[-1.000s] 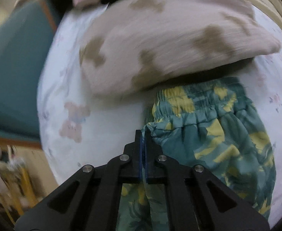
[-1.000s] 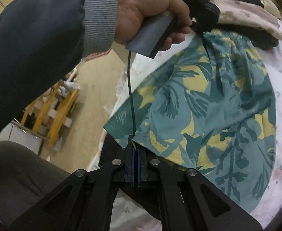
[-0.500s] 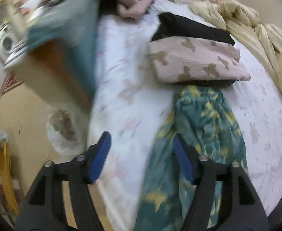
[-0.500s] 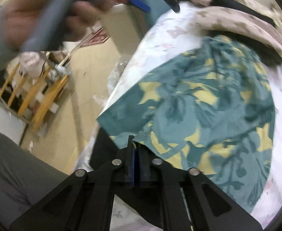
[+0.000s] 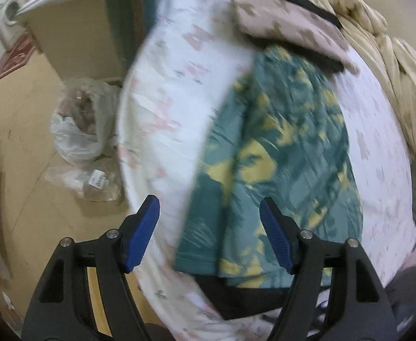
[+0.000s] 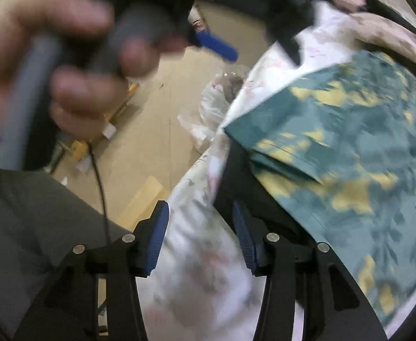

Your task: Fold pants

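The green pants with a yellow leaf print [image 5: 279,153] lie flat on the white flowered bed sheet [image 5: 168,91], folded lengthwise, waistband by the pillow. They also show in the right wrist view [image 6: 358,153]. My left gripper [image 5: 209,230] is open and empty above the near hem. My right gripper [image 6: 200,238] is open and empty over the bed's near edge, just left of the hem. The left gripper [image 6: 216,45] shows blurred in the right wrist view, held by a hand.
A beige patterned pillow [image 5: 290,25] and dark clothing lie at the head of the bed. A cream blanket [image 5: 378,37] is bunched at the far right. A plastic bag of rubbish [image 5: 80,122] sits on the floor beside the bed. A dark cloth [image 5: 242,298] lies under the hem.
Both grippers have let go of the pants and opened. The left gripper has drawn back from the waistband to the hem end. The pants now lie flat on the bed.
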{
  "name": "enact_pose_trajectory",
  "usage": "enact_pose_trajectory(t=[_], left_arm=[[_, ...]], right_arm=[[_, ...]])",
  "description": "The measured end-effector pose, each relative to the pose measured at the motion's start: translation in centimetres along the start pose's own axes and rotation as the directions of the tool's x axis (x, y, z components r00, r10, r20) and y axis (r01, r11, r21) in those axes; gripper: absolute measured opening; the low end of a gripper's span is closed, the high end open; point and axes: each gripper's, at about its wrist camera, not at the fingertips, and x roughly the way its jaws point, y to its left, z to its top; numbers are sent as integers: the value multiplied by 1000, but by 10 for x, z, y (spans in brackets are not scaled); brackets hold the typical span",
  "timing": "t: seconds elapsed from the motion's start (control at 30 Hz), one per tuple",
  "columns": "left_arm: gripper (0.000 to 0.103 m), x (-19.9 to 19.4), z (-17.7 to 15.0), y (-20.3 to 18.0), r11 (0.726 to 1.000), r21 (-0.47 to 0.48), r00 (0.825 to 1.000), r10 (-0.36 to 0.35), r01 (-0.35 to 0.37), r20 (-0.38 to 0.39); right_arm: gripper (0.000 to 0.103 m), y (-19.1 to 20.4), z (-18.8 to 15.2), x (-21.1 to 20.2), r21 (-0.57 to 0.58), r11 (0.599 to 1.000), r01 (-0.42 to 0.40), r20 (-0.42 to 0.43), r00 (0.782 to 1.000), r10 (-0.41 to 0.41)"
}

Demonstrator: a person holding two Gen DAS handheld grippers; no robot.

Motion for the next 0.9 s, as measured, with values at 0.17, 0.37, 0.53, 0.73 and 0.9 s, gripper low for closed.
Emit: enact_pose_trajectory(t=[0.17,0.37,0.53,0.73,0.9], left_arm=[[70,13,-15,-46,991,131,999,3,3,-42],[70,53,-34,-76,975,217,987,84,-53,-135],[70,48,-28,-43,948,136,951,300,-289,-69],[70,26,-22,41,932,-180,948,299,-315,-111],[70,23,-22,49,959,-281,997,15,-35,-73]], right_arm=[[49,-66,-29,-60,179,982,56,79,994,-71],[51,-136,-54,-98,328,935,133,116,977,-180],[51,-162,-63,-112,418,902,109,177,964,-198],[51,-176,-61,-134,466,882,68,237,951,-198],[51,-181,-64,-134,495,867,64,232,951,-203]])
